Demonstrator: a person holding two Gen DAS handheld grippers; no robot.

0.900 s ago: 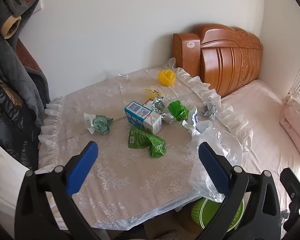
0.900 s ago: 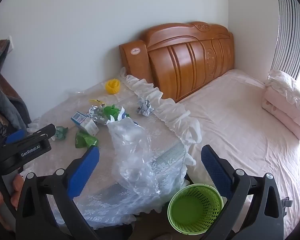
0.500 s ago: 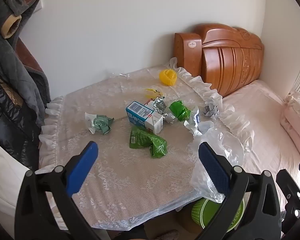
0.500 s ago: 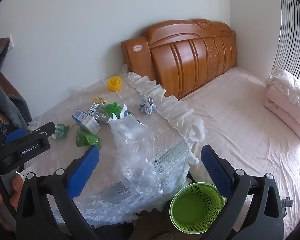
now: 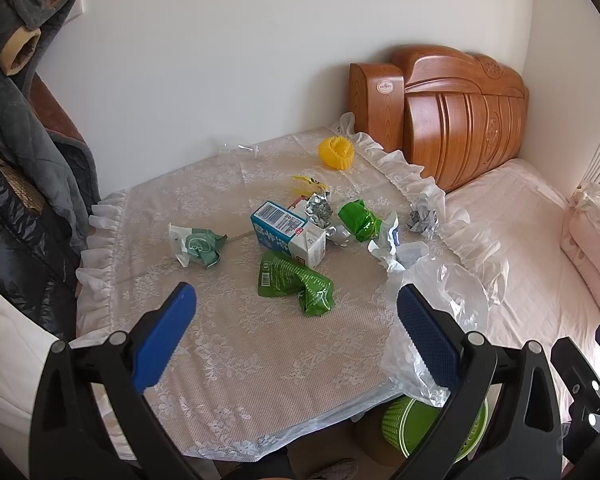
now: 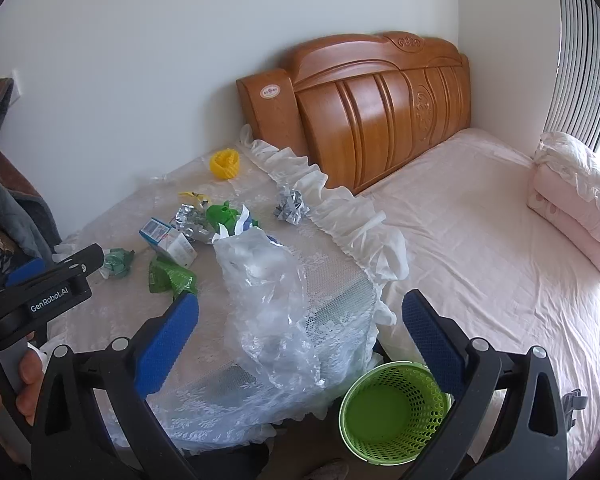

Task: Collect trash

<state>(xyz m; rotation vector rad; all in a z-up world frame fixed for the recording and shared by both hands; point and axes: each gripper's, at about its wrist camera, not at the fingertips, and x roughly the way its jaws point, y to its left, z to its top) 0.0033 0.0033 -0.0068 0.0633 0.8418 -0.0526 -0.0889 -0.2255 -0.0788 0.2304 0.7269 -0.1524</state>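
- Nothing is collected yet: the green basket (image 6: 394,412) on the floor by the table corner looks empty.
- Both tools hover short of the litter, the left gripper (image 5: 296,332) and the right gripper (image 6: 300,336) each spread wide and holding nothing.
- Scattered on the lace tablecloth (image 5: 236,344) lie a milk carton (image 5: 288,234), a green wrapper (image 5: 296,286) and a clear plastic bag (image 6: 268,304).
- Next, I reckon, one gripper must drop onto the nearest piece and close.

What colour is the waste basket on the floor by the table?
Bright lime green, with a perforated mesh wall; clearest in the right wrist view.
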